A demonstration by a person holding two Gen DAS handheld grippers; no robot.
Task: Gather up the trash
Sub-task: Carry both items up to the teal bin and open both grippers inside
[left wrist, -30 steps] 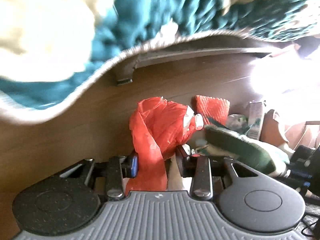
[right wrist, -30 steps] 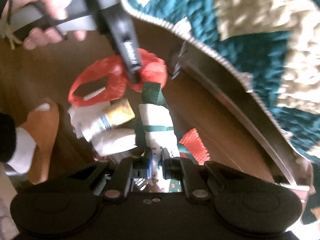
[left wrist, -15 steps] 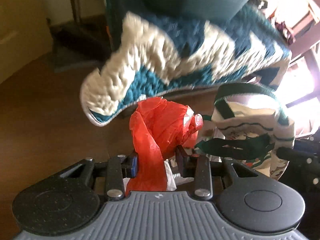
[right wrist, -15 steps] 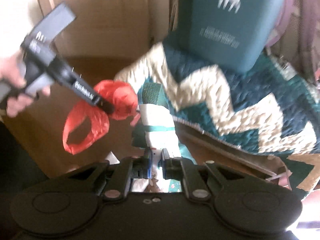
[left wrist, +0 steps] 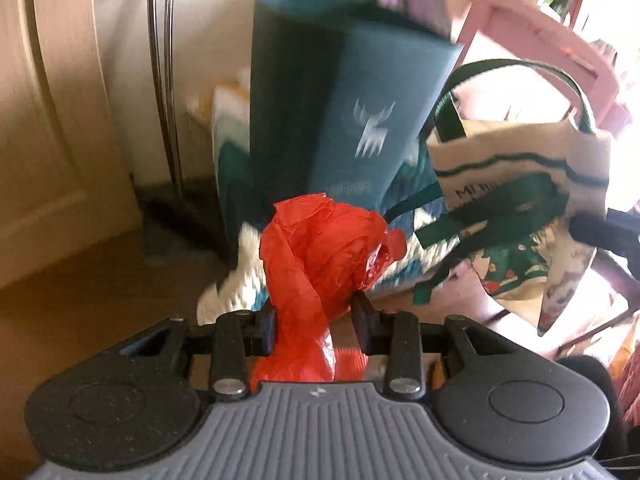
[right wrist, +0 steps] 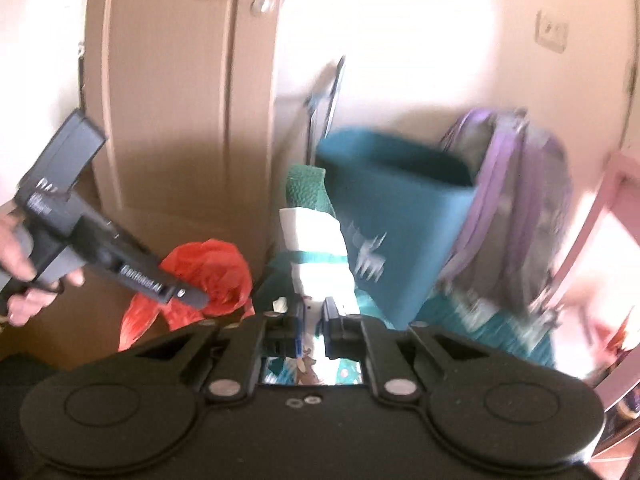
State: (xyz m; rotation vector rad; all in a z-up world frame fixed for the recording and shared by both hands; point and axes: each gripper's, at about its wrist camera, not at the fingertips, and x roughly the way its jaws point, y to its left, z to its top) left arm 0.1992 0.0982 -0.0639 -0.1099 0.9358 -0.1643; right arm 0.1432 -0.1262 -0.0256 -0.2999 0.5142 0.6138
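At the far left of the right wrist view, a bare hand (right wrist: 18, 256) is cut off by the frame edge, wrapped round the handle of the left gripper (right wrist: 192, 298), which angles down and to the right. Its fingers are clamped on a crumpled red plastic bag (right wrist: 216, 276), whose lower part hangs behind the near camera body. From the left wrist view the same left gripper (left wrist: 314, 320) pinches the red plastic bag (left wrist: 316, 256), which bulges above the jaws. Farther right, a cream tote bag (left wrist: 520, 168) with green straps hangs open; its print is too blurred to read. Behind stands a teal bag (left wrist: 360, 120), motion-smeared. The right gripper (right wrist: 314, 316) is closed on the tote bag (right wrist: 316, 240), gripping its bunched cloth and green strap, held upright near centre.
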